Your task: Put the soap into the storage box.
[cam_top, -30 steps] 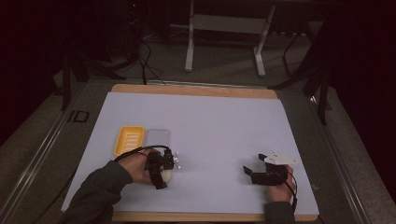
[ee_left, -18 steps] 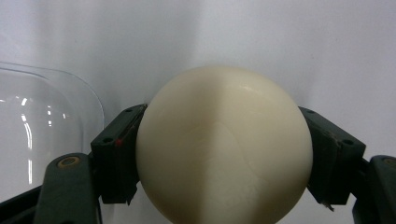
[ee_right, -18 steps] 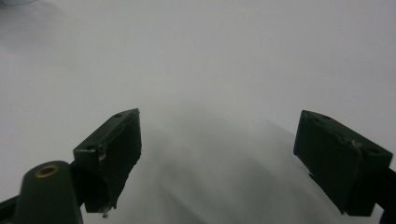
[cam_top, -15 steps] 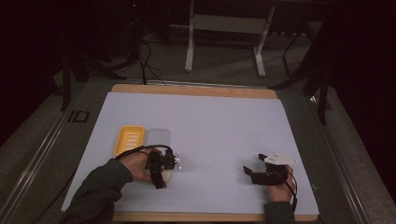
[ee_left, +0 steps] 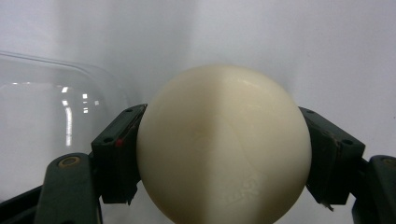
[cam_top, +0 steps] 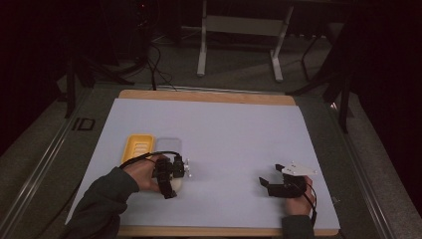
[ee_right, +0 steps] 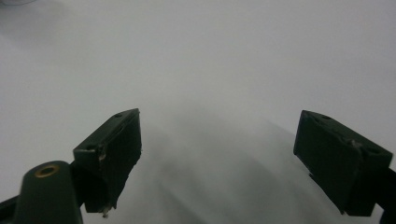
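a: where's the left tool (cam_top: pixel 174 174) right now?
b: low on the left part of the white tabletop (cam_top: pixel 234 134), just in front of a yellow tray (cam_top: pixel 137 148) and a clear lid (cam_top: pixel 168 146) that lie side by side. the person's left hand (cam_top: pixel 144 172) is wrapped around it, with a dark sleeve (cam_top: pixel 102 201) coming in from the bottom edge.

a: is it grasping anything?
b: yes. in the left gripper view the two black jaws press against either side of a cream-coloured ball (ee_left: pixel 223 147), smooth and round, with a faint embossed mark low on its face. the ball sits right between the jaws, clenched from both sides.

a: and what's behind the ball?
b: plain white surface, plus the curved edge of the clear lid (ee_left: pixel 56 116) at the left of that view, catching small glints of light.

a: how about the right tool (cam_top: pixel 271 185)?
b: it rests low on the right part of the tabletop, well apart from the left one, held in the right hand (cam_top: pixel 298 196). a grey three-cornered plate (cam_top: pixel 297 170) sits on top of it.

a: released or clenched?
b: released. in the right gripper view its jaws stand wide apart with only bare white surface between them.

a: anything beyond the tabletop?
b: a dark floor with cables (cam_top: pixel 159 59) and the legs of a pale metal frame (cam_top: pixel 239 30) at the far side.
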### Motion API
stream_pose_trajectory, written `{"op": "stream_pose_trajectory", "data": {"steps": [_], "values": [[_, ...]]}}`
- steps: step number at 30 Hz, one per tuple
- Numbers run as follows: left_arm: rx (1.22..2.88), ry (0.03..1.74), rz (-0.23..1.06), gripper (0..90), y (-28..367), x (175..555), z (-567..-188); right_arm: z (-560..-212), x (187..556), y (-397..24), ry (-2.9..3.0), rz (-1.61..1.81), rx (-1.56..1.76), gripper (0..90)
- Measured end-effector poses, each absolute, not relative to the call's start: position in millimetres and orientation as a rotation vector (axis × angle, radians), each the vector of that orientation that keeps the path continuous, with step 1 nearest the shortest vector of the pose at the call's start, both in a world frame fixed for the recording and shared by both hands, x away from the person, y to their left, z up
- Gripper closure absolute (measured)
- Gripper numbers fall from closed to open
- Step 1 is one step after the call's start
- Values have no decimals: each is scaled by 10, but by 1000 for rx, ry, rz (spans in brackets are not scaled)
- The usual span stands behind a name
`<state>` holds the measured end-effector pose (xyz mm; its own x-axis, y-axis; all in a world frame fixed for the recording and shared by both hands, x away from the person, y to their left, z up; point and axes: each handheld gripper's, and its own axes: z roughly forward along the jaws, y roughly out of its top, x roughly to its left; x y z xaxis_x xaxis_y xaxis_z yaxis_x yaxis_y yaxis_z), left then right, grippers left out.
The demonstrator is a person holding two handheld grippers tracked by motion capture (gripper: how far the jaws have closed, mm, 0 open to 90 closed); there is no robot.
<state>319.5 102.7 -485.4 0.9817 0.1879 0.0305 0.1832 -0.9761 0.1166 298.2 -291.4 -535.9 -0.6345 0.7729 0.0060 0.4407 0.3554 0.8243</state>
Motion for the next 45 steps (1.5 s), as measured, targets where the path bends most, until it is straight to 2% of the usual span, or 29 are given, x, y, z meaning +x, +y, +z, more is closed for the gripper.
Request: {"op": "stream_pose_trajectory", "data": {"steps": [25,45], "values": [[2925,385,66,252,1233,3390,-4680,-5359,2982,-2913,2240,1182,1062,149],[2870,633,64,252,1384,3587,-4624,-5359,2983,-2914,2241,1182,1059,149]]}}
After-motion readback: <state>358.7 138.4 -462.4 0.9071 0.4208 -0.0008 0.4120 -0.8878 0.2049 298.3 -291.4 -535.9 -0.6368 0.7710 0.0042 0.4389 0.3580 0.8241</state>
